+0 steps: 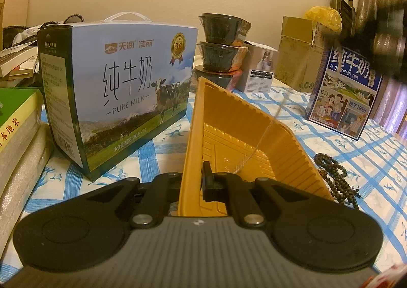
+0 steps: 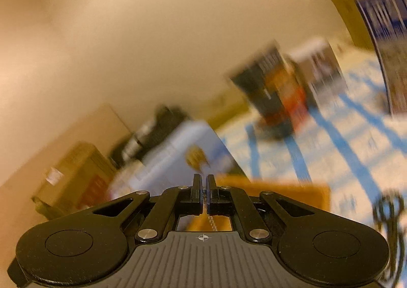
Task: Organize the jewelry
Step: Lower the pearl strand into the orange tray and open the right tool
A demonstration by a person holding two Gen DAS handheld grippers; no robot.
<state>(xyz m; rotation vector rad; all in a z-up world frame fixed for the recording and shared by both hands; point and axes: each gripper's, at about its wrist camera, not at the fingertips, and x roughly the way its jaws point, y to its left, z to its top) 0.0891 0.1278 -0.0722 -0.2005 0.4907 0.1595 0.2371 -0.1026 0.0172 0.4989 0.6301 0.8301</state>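
Observation:
My left gripper [image 1: 194, 178] is shut on the near rim of an orange plastic tray [image 1: 229, 135] and holds it tilted on the blue-checked tablecloth. A thin silver chain [image 1: 267, 133] hangs from the upper right down into the tray. My right gripper [image 2: 203, 186] is shut on that chain [image 2: 212, 223], which shows between its jaws and hangs below; it is raised and its view is badly blurred. The tray shows there as an orange patch [image 2: 292, 196]. A dark beaded bracelet [image 1: 333, 173] lies on the cloth right of the tray.
A large milk carton [image 1: 119, 89] stands left of the tray. Stacked black bowls [image 1: 221, 44] and a small white box [image 1: 259, 69] stand behind it. A second milk box [image 1: 343, 94] and cardboard boxes [image 1: 297, 54] are at the right. Rice packs [image 1: 17, 135] lie at the left edge.

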